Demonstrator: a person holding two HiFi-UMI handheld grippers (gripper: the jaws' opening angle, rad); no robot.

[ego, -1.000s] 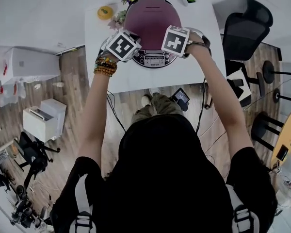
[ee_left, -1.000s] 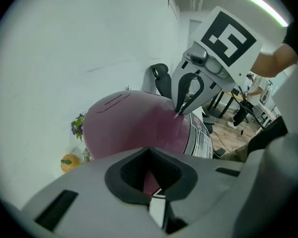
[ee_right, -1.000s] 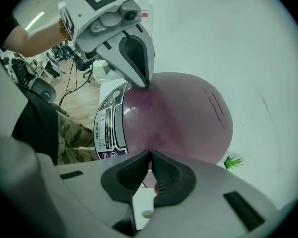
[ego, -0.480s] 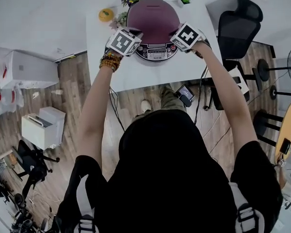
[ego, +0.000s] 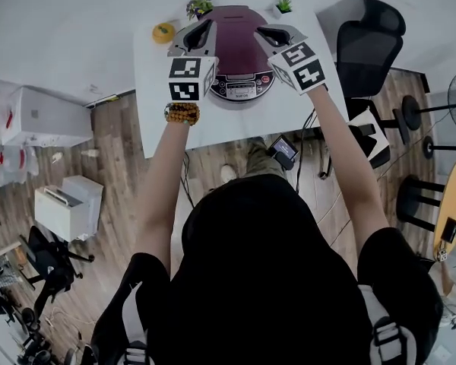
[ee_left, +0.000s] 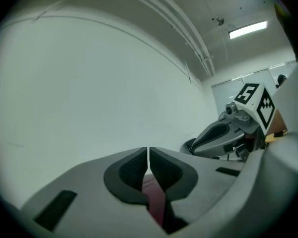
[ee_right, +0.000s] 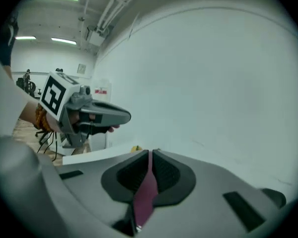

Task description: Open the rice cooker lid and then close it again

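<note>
White table (ego: 289,111) against a pale wall: the rice cooker (ego: 240,71) sits at the middle of its far edge, maroon lid (ego: 239,29) down, panel (ego: 242,89) print too small to read. My left gripper (ee_left: 148,153) and right gripper (ee_right: 150,155) hover above it, both pinched together and empty.

A deep maroon is being shown by the rice cooker lid (ego: 239,29), and silver by its front panel (ego: 242,88). Plain white is being shown by the table (ego: 213,124). The left gripper (ego: 198,33) and right gripper (ego: 272,33) are being seen in grey with black pads (ee_left: 131,170), their cubes (ego: 188,78) being covered in black-and-white squares. A yellow-orange round thing (ego: 163,31) is being seen near the table's back left corner. Amber-brown beads (ego: 182,113) are being worn at one wrist.
</note>
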